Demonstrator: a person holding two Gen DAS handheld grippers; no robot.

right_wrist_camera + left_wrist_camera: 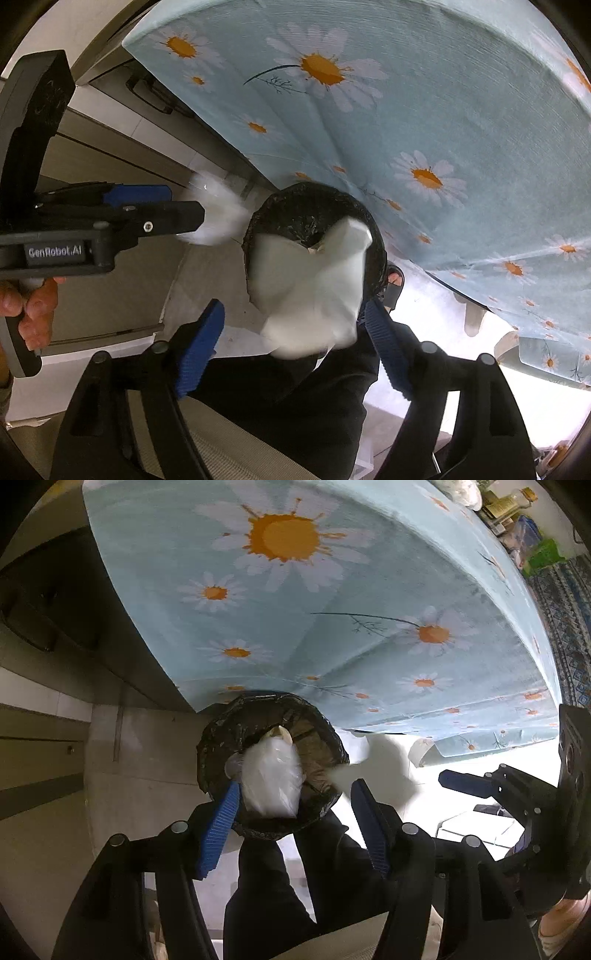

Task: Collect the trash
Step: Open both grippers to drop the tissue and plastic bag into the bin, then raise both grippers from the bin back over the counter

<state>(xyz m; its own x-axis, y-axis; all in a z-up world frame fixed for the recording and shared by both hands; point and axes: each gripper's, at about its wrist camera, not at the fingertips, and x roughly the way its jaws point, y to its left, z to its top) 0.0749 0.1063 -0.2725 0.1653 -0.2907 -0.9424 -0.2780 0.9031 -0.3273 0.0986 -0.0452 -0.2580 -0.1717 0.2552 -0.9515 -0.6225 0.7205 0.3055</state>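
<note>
Both grippers' jaws gape; white bag (271,779) between left jaws, above bin (317,716).

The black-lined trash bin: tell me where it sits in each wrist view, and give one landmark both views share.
Left wrist view: the trash bin is low and centre, just beyond the left gripper, partly behind a clear plastic bag.
Right wrist view: the bin is near the centre, partly covered by a white piece of trash.
Shared landmark: the daisy tablecloth, hanging right behind the bin.

Black left gripper (184,212), blue ribbed pads (218,834), "GenRobot.AI" marking, bare-skinned hand (33,306).
</note>
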